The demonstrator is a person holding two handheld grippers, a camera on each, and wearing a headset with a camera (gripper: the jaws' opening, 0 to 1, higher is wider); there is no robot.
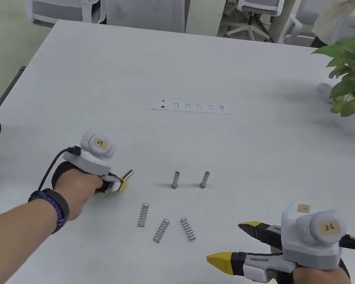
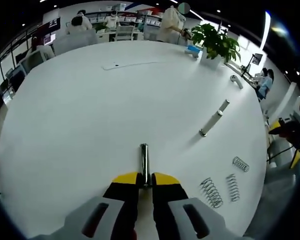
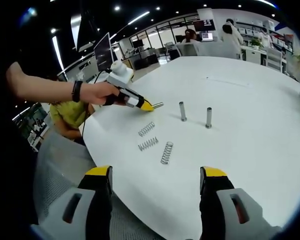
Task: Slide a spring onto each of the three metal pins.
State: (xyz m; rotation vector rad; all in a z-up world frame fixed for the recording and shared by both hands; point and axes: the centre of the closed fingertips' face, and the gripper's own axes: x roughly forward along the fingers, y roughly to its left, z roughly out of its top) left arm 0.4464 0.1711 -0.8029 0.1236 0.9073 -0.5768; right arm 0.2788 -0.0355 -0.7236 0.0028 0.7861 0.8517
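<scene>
at the far left the left claw (image 1: 121, 182) is clamped on one metal pin (image 1: 128, 175). in the left gripper view the yellow tips pinch its near end and the rest of the shaft pokes out forward, free. we cannot tell whether its far end touches the counter (image 1: 165, 59). just right of it and nearer to us, three springs (image 1: 161, 230) lie loose on the counter, side by side, none threaded. beyond them two other pins (image 1: 175, 179) stand upright and bare, near each other. at the lower right the right claw (image 1: 232, 242) hovers with its jaws wide apart, holding nothing, apart from the springs. we judge this the start of the first threading: pin held, spring not yet taken. next, the right claw should pinch a spring near one end without crushing the coils, then line its bore with the pin's free end before sliding it on.
</scene>
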